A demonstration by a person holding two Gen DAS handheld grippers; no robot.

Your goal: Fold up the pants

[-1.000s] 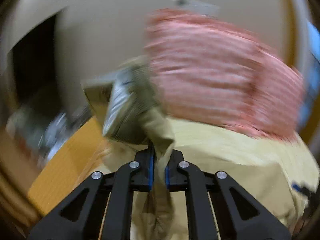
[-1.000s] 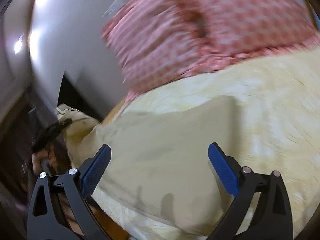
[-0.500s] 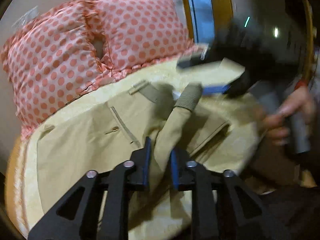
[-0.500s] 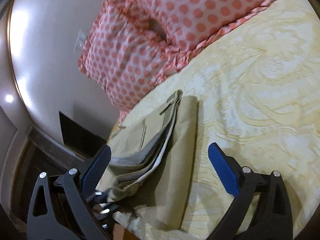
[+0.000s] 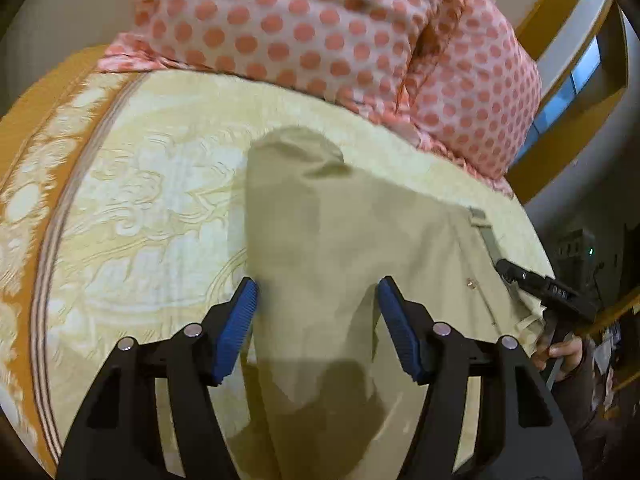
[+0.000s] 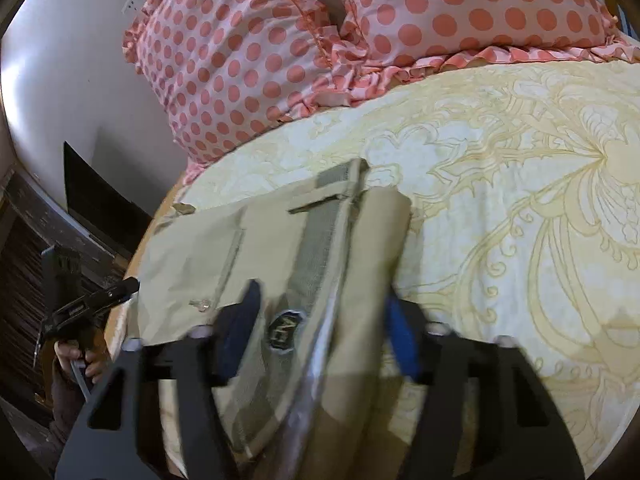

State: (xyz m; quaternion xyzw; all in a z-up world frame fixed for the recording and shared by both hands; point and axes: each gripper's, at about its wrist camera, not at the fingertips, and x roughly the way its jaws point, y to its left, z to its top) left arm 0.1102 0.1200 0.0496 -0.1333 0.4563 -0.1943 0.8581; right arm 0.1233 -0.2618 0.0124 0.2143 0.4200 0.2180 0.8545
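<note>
Beige pants (image 5: 320, 240) lie folded on a yellow patterned bedspread (image 5: 140, 200). My left gripper (image 5: 316, 312) is open, its blue pads on either side of a folded trouser leg, holding nothing. In the right wrist view the pants (image 6: 248, 248) show their waistband, a pocket and a round label. My right gripper (image 6: 320, 324) is open and blurred, its jaws straddling the waistband edge. The right gripper also shows in the left wrist view (image 5: 548, 296) at the pants' right edge. The left gripper shows in the right wrist view (image 6: 88, 304) at the far left.
Pink pillows with orange polka dots (image 5: 340, 32) lie at the head of the bed, also in the right wrist view (image 6: 320, 40). The bedspread (image 6: 520, 200) stretches to the right. An orange bed edge (image 5: 24, 128) is at the left. A white wall (image 6: 60, 80) and a dark floor are beyond.
My left gripper has opened and let go of the trouser leg, which now lies on the pants. My right gripper has moved down over the waistband and its jaws have narrowed.
</note>
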